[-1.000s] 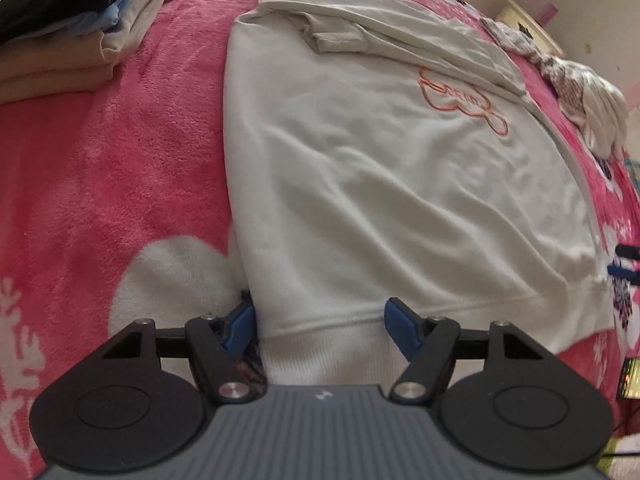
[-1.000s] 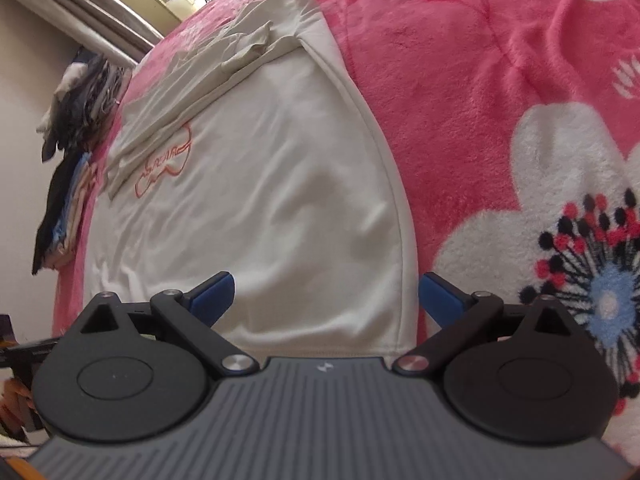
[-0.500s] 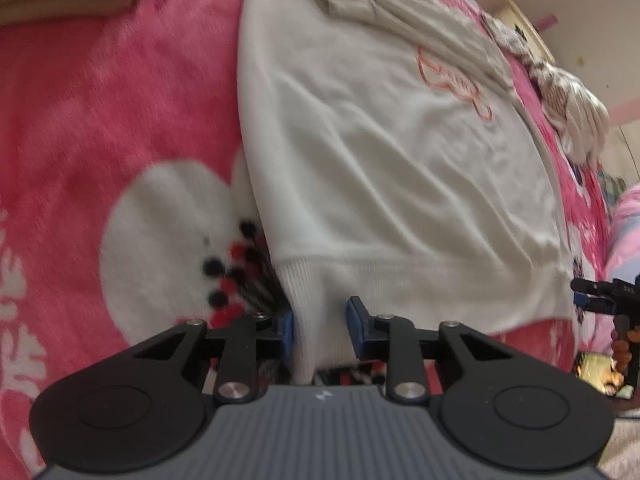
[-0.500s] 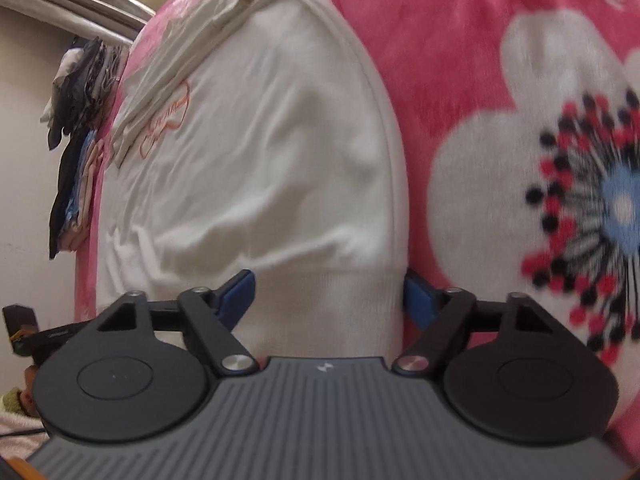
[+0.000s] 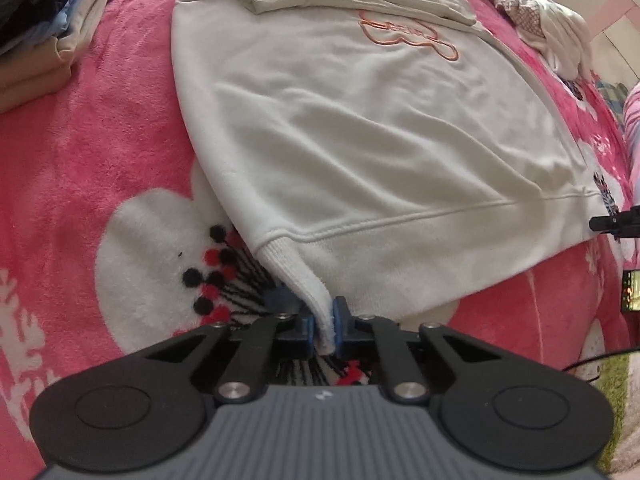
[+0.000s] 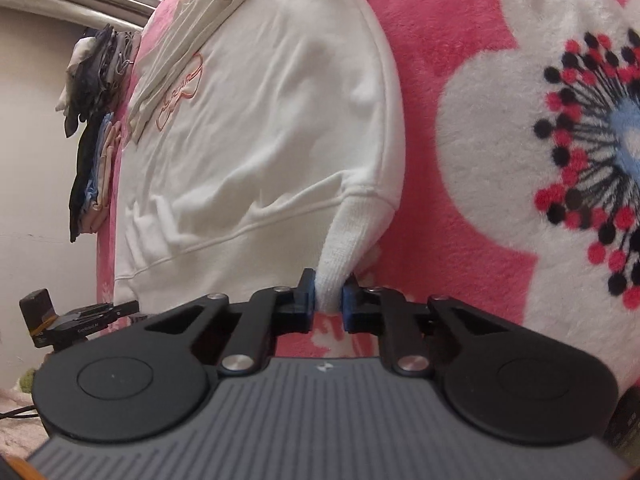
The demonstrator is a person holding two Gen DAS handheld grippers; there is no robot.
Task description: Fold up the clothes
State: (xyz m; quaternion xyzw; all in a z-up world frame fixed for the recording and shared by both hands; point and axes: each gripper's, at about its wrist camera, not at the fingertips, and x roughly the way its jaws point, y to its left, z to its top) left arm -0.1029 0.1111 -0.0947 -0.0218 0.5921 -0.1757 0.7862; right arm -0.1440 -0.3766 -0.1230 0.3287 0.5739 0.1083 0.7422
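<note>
Both tongs are clamping down on the bottom band of the sweatshirt [image 5: 360, 132] right now. The left tongs [image 5: 322, 325] are pinching the left corner of the ribbed hem [image 5: 296, 268], and the right tongs [image 6: 329, 300] are pinching the right corner, with fabric bunching up between the blue pads in both views.

The sweatshirt itself is lying flat on the pink flowery blanket [image 5: 100, 140] on the bed, logo [image 5: 404, 34] side up. Its sleeves look like they're lying folded across the chest up at the far end.

The bit that matters: the long axis of the sweatshirt is running straight away from both tongs, toward 12 o'clock, hem nearest and collar farthest. Each hand is sitting right at its own corner, so neither is really nearer than the other. My guess is the hem is about to get carried up toward 12 o'clock over the body to halve it, and both corners would need to travel evenly or the fold goes crooked.

There's a stack of folded clothes [image 5: 48, 40] sitting at about 10 o'clock in the left view, and a loose pile [image 5: 552, 32] at around 2 o'clock.
</note>
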